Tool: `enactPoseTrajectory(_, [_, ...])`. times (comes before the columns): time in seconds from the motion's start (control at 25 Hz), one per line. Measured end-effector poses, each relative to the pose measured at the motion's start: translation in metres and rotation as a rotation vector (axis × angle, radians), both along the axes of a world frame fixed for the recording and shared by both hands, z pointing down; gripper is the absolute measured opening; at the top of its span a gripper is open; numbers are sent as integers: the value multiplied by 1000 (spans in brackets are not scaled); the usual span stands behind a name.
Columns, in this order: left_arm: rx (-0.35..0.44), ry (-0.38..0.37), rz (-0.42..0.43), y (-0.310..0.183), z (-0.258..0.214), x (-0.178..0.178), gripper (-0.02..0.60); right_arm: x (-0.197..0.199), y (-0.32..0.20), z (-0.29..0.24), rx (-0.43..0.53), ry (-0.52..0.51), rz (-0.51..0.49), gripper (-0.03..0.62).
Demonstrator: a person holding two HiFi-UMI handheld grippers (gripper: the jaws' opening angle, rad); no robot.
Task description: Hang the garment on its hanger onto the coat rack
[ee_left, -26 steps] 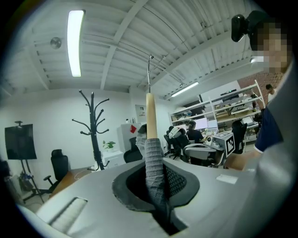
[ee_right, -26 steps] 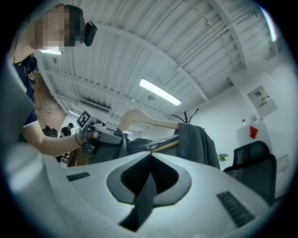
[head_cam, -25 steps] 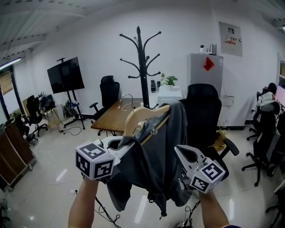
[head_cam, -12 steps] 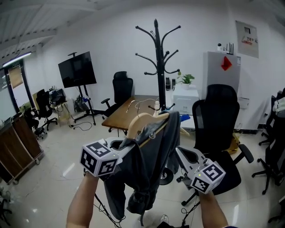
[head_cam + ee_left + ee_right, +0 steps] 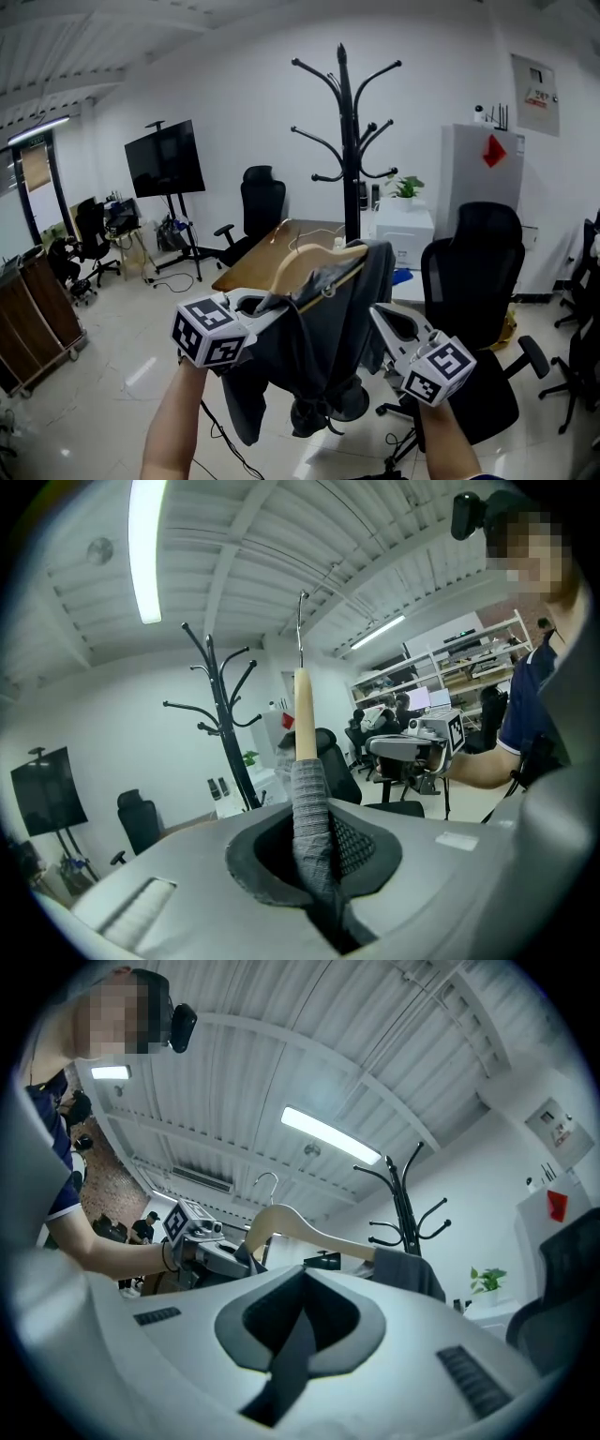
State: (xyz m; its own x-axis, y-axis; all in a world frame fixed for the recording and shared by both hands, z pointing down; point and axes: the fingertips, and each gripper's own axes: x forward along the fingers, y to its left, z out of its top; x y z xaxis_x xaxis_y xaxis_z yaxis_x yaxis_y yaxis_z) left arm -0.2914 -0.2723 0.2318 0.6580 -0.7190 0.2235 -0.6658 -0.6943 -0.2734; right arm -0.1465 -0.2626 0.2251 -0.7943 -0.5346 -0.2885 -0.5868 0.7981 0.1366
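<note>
A grey garment (image 5: 323,333) hangs on a wooden hanger (image 5: 307,260), held up in mid-air in front of me. My left gripper (image 5: 264,304) is shut on the cloth-covered left end of the hanger (image 5: 305,714); the grey cloth (image 5: 310,808) is pinched between its jaws, and the wire hook (image 5: 300,630) stands above. My right gripper (image 5: 378,315) is at the garment's right side, shut on a dark fold (image 5: 291,1354). The black coat rack (image 5: 348,141) stands upright behind the garment, apart from it; it also shows as the rack (image 5: 221,724) and the rack (image 5: 405,1208).
A wooden table (image 5: 258,258) stands behind the garment. A black office chair (image 5: 473,281) is to the right, another chair (image 5: 262,202) and a TV on a stand (image 5: 165,161) to the left. A white cabinet (image 5: 483,169) is against the back wall. A wooden cart (image 5: 37,319) is at far left.
Both grippers have carried the hanger and garment toward the coat rack, which now looks larger and stands nearer behind it. The grips are unchanged.
</note>
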Motion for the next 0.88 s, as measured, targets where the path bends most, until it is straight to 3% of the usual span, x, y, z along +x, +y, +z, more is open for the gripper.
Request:
enactPoseTrajectory(0.24, [3,16,72,-74,-8,-7,28,-9,-49,-7,11,25,56,2])
enactPoseTrajectory(0.56, [1,-24,333,-186,-5,13,28,-16,-122,-13,40,14,261,2])
enactPoseTrajectory(0.88, [9,-54,590,-273,-18,16,28,-54,-176,-24,60,28,452,2])
